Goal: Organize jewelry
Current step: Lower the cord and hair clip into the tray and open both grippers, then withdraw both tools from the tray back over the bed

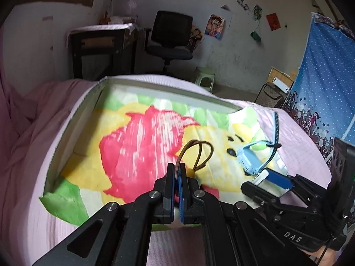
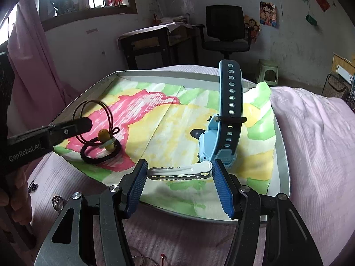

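A grey tray [image 2: 283, 150] lined with a colourful cartoon cloth [image 2: 177, 119] lies on the pink bed. My left gripper [image 1: 176, 170] is shut on a thin brown hair tie [image 1: 199, 153] with a yellow bead [image 2: 104, 135], holding it over the cloth's left part; the same gripper shows in the right wrist view [image 2: 88, 123]. A black hair band [image 2: 99, 153] lies under the bead. My right gripper [image 2: 179, 173] is open around a white hair clip [image 2: 179, 170] that lies on the cloth. A blue watch [image 2: 221, 133] stands just beyond the clip, its strap upright.
A ring [image 2: 58, 202] and a small dark clip [image 2: 32, 186] lie on the pink bedsheet [image 2: 310, 133] left of the tray. More small pieces lie near the bottom edge [image 2: 155, 261]. A desk [image 2: 155, 42], office chair [image 2: 224, 31] and green stool [image 2: 268, 71] stand beyond.
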Available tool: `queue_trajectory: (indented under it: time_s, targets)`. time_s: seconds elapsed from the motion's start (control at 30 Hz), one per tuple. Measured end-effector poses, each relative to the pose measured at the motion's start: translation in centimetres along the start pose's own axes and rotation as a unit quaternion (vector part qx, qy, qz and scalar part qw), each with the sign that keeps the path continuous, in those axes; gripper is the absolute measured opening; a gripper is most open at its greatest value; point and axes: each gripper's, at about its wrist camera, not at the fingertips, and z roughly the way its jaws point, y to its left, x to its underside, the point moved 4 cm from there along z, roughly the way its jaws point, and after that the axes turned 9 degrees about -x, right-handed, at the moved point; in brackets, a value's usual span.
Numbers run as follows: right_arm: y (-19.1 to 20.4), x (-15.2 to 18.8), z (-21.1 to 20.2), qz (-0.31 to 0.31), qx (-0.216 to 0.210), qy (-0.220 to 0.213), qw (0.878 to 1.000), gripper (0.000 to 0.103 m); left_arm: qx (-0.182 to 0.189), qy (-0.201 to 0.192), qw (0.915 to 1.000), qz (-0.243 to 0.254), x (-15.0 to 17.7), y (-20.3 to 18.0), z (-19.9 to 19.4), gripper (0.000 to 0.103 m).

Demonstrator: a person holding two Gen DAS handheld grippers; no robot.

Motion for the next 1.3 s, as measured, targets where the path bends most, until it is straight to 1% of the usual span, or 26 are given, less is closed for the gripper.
queue_trajectory:
  time_s: [0.07,0.23,0.3,0.37,0.4,0.43,0.47,0.5,0.53,0.6,0.67,0.73,0.8,0.83,0.97,1.03,1.13,1.3]
  targets:
    - [-0.1,0.1,0.0,0.003,-0.002,0.002,1.000,0.055,-0.004,0.005,1.0000,-0.004,0.3,0.2,0.1,0.003]
    - [0.0,0.2,-0.4,0.003,-0.002,0.001,1.000,0.056,-0.007,-0.004,0.9999,-0.008,0.5,0.4,-0.7,0.004]
    - [0.1,0.2,-0.9,-0.001,0.001,-0.005,1.000,0.059,-0.010,-0.006,0.9999,-0.008,0.6,0.4,-1.1,0.005]
    - [0.4,0.3,-1.9,-0.005,0.002,-0.017,1.000,0.062,-0.015,-0.010,0.9998,-0.007,0.9,0.4,-1.8,0.009]
    - [0.3,0.2,-2.2,-0.005,0.002,-0.021,1.000,0.063,-0.017,-0.013,0.9997,-0.008,1.1,0.5,-2.1,0.016]
    - [0.5,0.2,-2.9,-0.008,0.002,-0.029,1.000,0.064,-0.017,-0.019,0.9996,-0.011,1.2,0.6,-2.6,0.028]
    - [0.6,0.3,-3.5,-0.012,0.003,-0.036,0.999,0.065,-0.016,-0.027,0.9994,-0.016,1.3,0.7,-3.2,0.034]
    - [0.7,0.3,-4.0,-0.015,0.007,-0.043,0.999,0.068,-0.016,-0.036,0.9990,-0.020,1.3,0.8,-3.7,0.044]
    - [0.8,0.4,-4.8,-0.019,0.011,-0.052,0.998,0.069,-0.017,-0.047,0.9985,-0.022,1.5,0.9,-4.4,0.051]
    - [0.8,0.6,-6.1,-0.023,0.017,-0.068,0.997,0.073,-0.021,-0.063,0.9976,-0.022,1.7,0.9,-5.6,0.053]
    - [0.8,0.9,-7.9,-0.022,0.020,-0.090,0.995,0.076,-0.024,-0.071,0.9969,-0.022,1.9,0.9,-6.6,0.057]
    - [0.6,1.2,-9.4,-0.018,0.026,-0.108,0.994,0.083,-0.027,-0.086,0.9956,-0.025,2.4,1.0,-8.0,0.067]
    - [0.4,1.4,-10.7,-0.016,0.030,-0.126,0.991,0.093,-0.029,-0.097,0.9944,-0.028,2.9,1.0,-9.0,0.073]
    - [0.4,1.6,-11.6,-0.018,0.031,-0.136,0.990,0.095,-0.031,-0.103,0.9938,-0.029,3.3,1.0,-9.5,0.077]
    - [0.5,2.7,-14.2,-0.030,0.038,-0.162,0.986,0.100,-0.040,-0.122,0.9915,-0.025,5.1,0.7,-11.3,0.084]
    - [0.5,3.2,-15.1,-0.033,0.041,-0.169,0.984,0.101,-0.041,-0.130,0.9903,-0.024,6.2,0.5,-12.2,0.088]
    - [0.6,4.3,-16.6,-0.036,0.046,-0.185,0.981,0.101,-0.041,-0.140,0.9890,-0.024,7.7,0.3,-13.2,0.091]
    - [0.8,5.3,-18.2,-0.036,0.045,-0.197,0.979,0.102,-0.041,-0.155,0.9869,-0.021,9.8,-0.2,-14.8,0.094]
